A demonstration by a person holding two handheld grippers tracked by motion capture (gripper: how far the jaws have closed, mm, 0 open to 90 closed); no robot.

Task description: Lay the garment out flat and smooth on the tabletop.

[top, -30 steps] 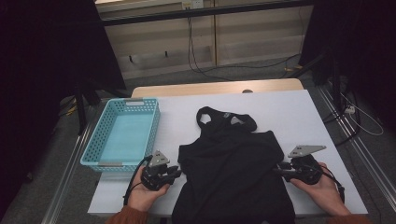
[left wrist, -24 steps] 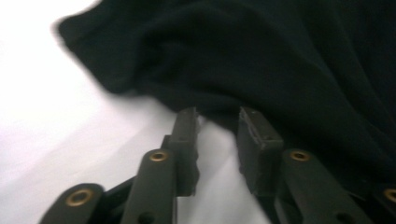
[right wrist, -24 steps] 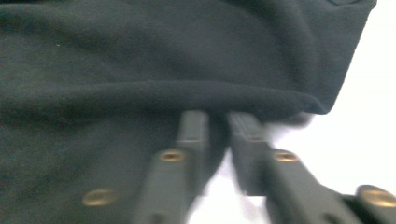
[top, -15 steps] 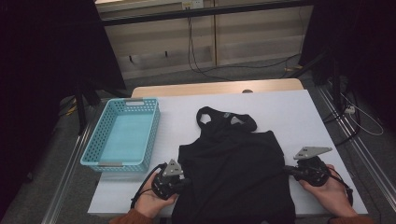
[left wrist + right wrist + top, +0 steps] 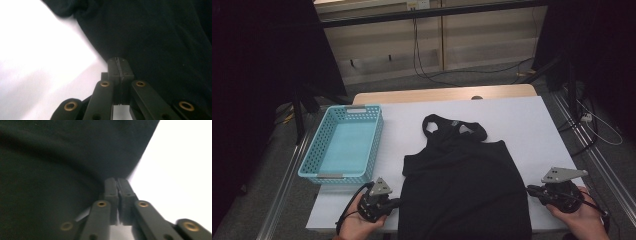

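Now both grippers pinch the black tank top lying between them: left gripper its left edge, right gripper its right edge. Next, probably, lifting evenly to fold.

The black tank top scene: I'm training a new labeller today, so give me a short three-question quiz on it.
1. True or false: the black tank top lies inside the blue basket.
2. Which side of the garment is the left gripper at: A) the neck straps, B) the lower left edge, C) the right edge?
3. In the right gripper view, how do the jaws of the right gripper stand, and where is the cloth?

Key
1. False: it lies flat on the white table, beside the basket.
2. B.
3. Closed together at the garment's edge; whether they pinch cloth is not clear.
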